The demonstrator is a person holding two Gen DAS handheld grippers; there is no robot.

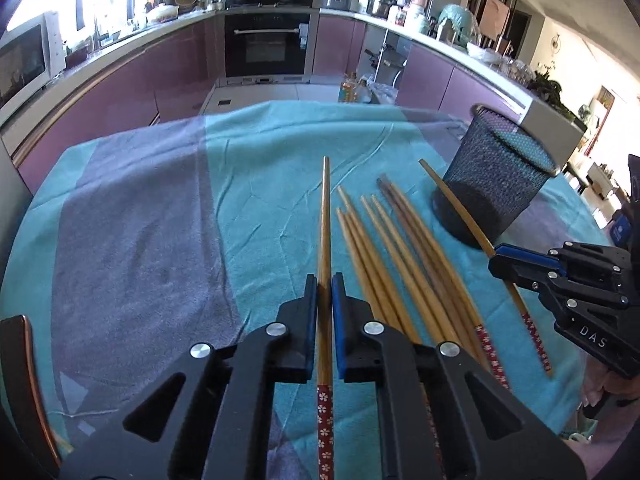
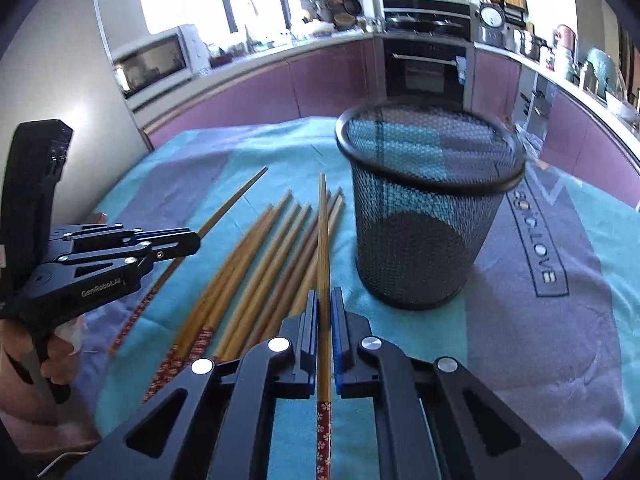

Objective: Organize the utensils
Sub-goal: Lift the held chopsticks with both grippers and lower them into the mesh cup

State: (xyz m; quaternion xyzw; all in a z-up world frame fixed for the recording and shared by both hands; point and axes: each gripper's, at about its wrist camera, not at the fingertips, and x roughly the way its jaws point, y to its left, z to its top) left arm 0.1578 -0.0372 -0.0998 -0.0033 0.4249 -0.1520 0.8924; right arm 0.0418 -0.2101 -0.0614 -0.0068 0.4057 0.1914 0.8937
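**Chopsticks and holder, desk stock as seen**

1. Left claw (image 1: 324,280): mine, clamped on one chopstick (image 1: 325,216), gripped along its bare wood, patterned red end toward me, tip pointing away over the cloth.

2. Right claw (image 2: 324,296): mine, clamped on a second chopstick (image 2: 322,232), same make, red floral end nearest the camera, tip reaching past the loose ones toward the holder.

3. Loose chopsticks (image 1: 384,248): one bundle lying flat on the cloth between my two claws, tips fanned away from me. I count about seven; they overlap, so the exact figure is uncertain. Some are lighter wood, at least two darker brown.

4. Mesh holder (image 2: 428,216): one, black wire, round, standing upright on the cloth, just right of the bundle. Nothing visible inside.

5. Towel cloth (image 1: 260,152): one, teal with grey bands, spread over the desk; lettering printed on its right side.

6. Background: purple kitchen cabinets, one built-in oven (image 1: 267,44), one microwave (image 2: 154,62) on the counter.
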